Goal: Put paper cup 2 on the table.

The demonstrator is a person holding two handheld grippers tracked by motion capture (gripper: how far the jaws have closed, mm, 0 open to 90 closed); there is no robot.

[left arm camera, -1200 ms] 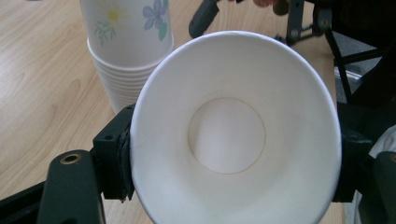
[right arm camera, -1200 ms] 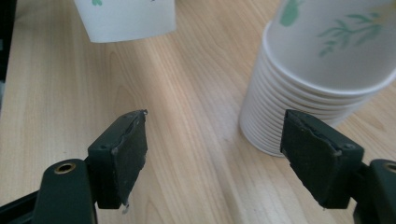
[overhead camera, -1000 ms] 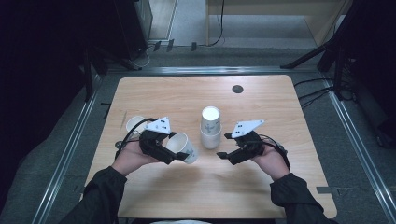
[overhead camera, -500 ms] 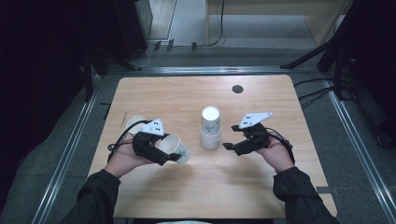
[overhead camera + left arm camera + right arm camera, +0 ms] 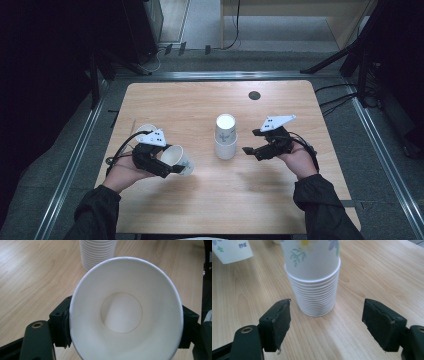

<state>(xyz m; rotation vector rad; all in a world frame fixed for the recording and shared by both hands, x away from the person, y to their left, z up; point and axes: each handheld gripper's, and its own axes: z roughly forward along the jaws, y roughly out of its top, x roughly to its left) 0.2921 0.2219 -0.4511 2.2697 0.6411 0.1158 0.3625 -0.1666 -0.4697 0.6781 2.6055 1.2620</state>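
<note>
Both forearms are coming in from the near edge of the table (image 5: 200, 100), sleeves dark, hands bare. The left hand (image 5: 125, 172) is lying low toward the table's left side, its left gripper (image 5: 172, 165) pointing right, jaws clamping a paper cup (image 5: 125, 315) held on its side. The right hand (image 5: 300, 160) is hovering over the table's right half, its right gripper (image 5: 325, 325) aiming left, jaws standing wide apart.

Nothing readable here, honestly. The paper cup (image 5: 232, 250) has a tiny grey printed mark near its flower pattern, way too blurry to make out any letters.
</note>
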